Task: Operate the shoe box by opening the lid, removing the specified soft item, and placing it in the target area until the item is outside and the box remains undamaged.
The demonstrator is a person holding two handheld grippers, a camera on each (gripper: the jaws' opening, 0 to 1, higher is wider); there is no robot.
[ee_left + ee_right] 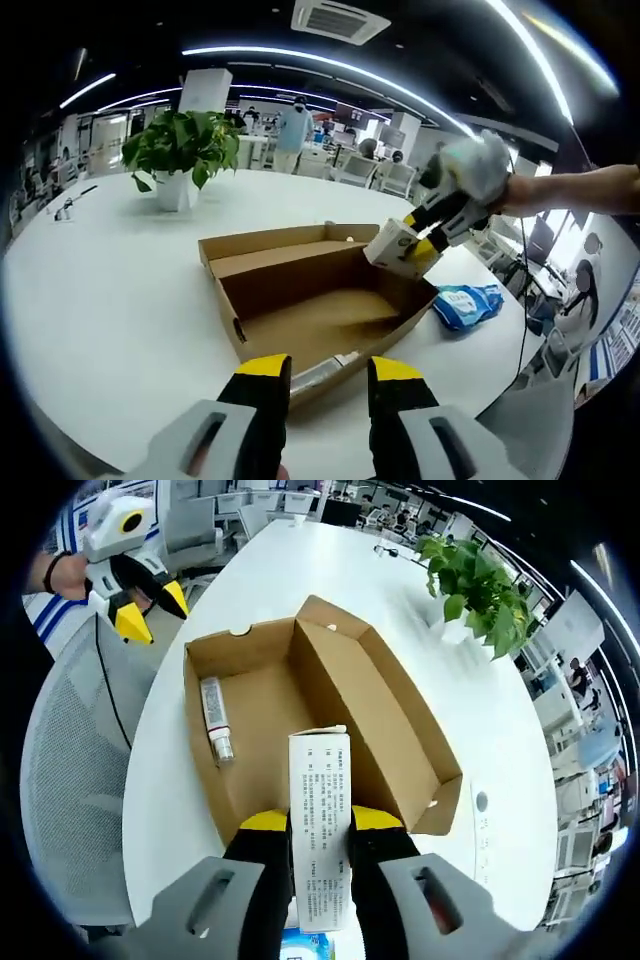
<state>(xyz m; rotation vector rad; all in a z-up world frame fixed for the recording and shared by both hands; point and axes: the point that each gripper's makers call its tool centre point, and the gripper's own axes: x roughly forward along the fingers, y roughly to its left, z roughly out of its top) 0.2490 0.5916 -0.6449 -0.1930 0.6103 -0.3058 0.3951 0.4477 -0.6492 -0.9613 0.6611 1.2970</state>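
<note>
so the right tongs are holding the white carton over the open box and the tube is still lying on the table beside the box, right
Not quite. The right tongs do hold the white carton over the open cardboard box, but the tube lies inside the box on its floor, not on the table beside it. The right gripper view shows this.

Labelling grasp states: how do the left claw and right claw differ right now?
The right claw is shut on a white printed carton, held above the open shoe box; the left claw is open, holding nothing. The right claw sits over the box's far end; the left claw sits off the box's near edge. Both have yellow tips.
</note>
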